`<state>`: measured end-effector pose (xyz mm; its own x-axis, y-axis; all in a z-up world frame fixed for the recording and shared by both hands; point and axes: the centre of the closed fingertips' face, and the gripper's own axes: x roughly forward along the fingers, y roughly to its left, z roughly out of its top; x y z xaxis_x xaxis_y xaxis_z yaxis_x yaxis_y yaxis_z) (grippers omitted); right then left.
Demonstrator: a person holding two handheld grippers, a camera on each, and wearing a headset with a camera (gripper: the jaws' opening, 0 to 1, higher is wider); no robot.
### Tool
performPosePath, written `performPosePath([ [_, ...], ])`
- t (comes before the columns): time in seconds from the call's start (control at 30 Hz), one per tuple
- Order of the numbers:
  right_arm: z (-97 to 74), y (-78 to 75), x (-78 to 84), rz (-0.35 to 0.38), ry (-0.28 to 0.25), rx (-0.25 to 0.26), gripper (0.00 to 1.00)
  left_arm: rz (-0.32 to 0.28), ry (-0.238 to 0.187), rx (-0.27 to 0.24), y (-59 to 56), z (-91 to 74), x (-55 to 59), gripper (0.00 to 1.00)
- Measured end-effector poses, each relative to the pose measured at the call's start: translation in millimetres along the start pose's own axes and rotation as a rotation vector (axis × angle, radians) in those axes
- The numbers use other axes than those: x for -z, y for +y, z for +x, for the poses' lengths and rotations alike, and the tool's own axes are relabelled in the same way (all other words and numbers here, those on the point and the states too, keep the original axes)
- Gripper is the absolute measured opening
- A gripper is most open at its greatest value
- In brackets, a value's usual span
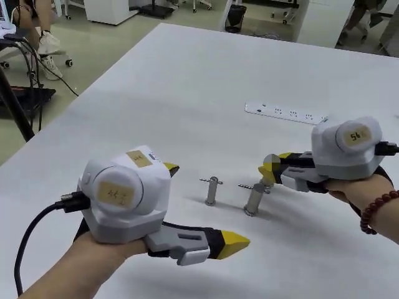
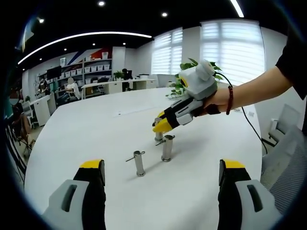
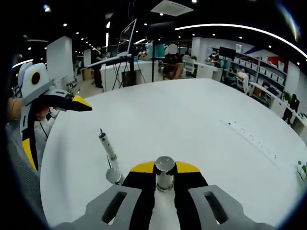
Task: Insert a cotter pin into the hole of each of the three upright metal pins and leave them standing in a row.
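Two upright metal pins stand on the white table, one (image 1: 211,190) on the left and one (image 1: 254,198) on the right, each with a cotter pin through its top. A third metal pin (image 3: 164,173) is upright between the jaws of my right gripper (image 3: 164,167), which is shut on it just behind the right-hand pin (image 2: 167,147). My left gripper (image 1: 201,205) hovers open in front of the row, nothing between its fingers (image 2: 91,167). From the left gripper view the nearest pin (image 2: 139,163) stands a little ahead of the jaws.
A white power strip (image 1: 285,113) lies flat on the table (image 1: 187,81) beyond the pins. Chairs, cables and a seated person are off the table's far left edge. Wide bare tabletop surrounds the pins.
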<state>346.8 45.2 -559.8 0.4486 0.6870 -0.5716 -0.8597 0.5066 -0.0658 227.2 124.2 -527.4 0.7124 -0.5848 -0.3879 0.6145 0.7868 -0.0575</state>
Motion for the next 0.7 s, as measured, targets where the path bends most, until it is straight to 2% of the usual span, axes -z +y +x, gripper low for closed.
performPosePath([
  [0.2, -16.1, 8.5, 9.8, 0.007, 0.005, 0.013, 0.08, 0.001, 0.001, 0.008, -0.7, -0.5, 0.5, 0.98],
  [0.27, -17.8, 3.1, 13.2, 0.012, 0.006, 0.016, 0.08, 0.005, -0.005, 0.009, -0.4, -1.2, -0.6, 0.98],
  [0.47, -32.4, 13.8, 23.1, 0.013, 0.012, 0.024, 0.08, 0.005, 0.004, 0.016, -1.8, -0.7, 1.8, 0.98],
  [0.7, -42.8, 25.7, 30.9, 0.0, 0.021, 0.025, 0.08, 0.005, -0.005, 0.022, -3.6, -0.7, 0.6, 0.98],
])
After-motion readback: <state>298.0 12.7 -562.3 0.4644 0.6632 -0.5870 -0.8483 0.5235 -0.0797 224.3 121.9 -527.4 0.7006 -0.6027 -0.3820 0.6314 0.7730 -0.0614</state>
